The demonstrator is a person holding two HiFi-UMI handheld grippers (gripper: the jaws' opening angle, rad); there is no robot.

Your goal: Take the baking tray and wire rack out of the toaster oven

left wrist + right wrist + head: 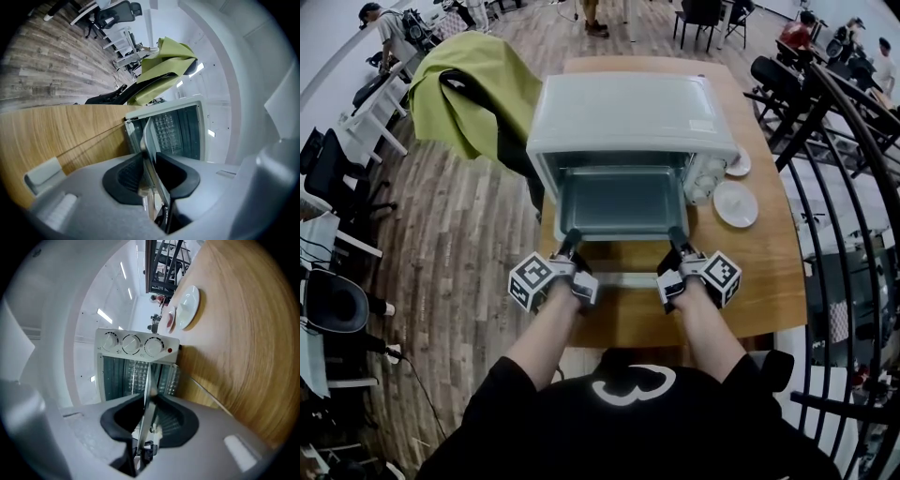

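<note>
At toaster oven point(628, 112) mouth, left gripper point(571, 236) and right gripper point(677, 235) clamp baking tray's point(623, 202) front rim.
I see bare table point(764, 281) nearside, plate point(736, 203) at right; top label unreadable.

Nothing here reads as clear text. The toaster oven point(633, 117) has a small label point(703, 125) on its top, toward three o'clock, too tiny to read; the print round its dials point(131, 344) is blurred. The person's black shirt point(534, 422) shows a white emblem point(633, 384), no letters
</note>
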